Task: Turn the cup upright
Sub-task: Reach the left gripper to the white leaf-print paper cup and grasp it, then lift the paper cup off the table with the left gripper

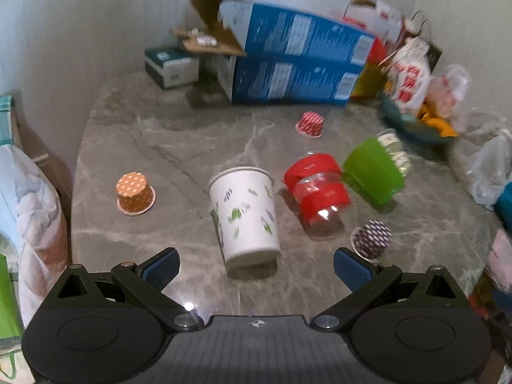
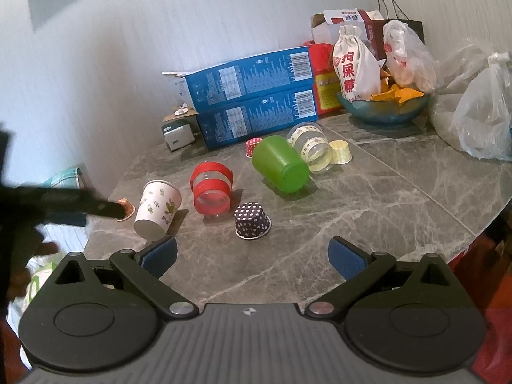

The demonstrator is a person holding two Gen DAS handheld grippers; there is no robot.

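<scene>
A white paper cup with green leaf print (image 1: 246,214) lies tipped on the grey marble table (image 1: 153,147), its base towards me and its mouth away. It also shows in the right wrist view (image 2: 156,209) at the left. My left gripper (image 1: 254,268) is open and empty, its blue pads (image 1: 160,267) on either side just short of the cup's base. My right gripper (image 2: 252,257) is open and empty, above bare table, to the right of the cup. The left gripper's dark body (image 2: 64,204) shows at the left edge of the right wrist view.
Near the white cup lie a clear cup with red bands (image 1: 316,188), a green cup (image 1: 372,169), a clear taped cup (image 2: 312,148), and small paper cups: orange dotted (image 1: 134,193), dark dotted (image 2: 252,220), red (image 1: 310,123), yellow (image 2: 340,152). Blue boxes (image 2: 252,102), a snack bowl (image 2: 384,108) and plastic bags (image 2: 480,118) stand behind.
</scene>
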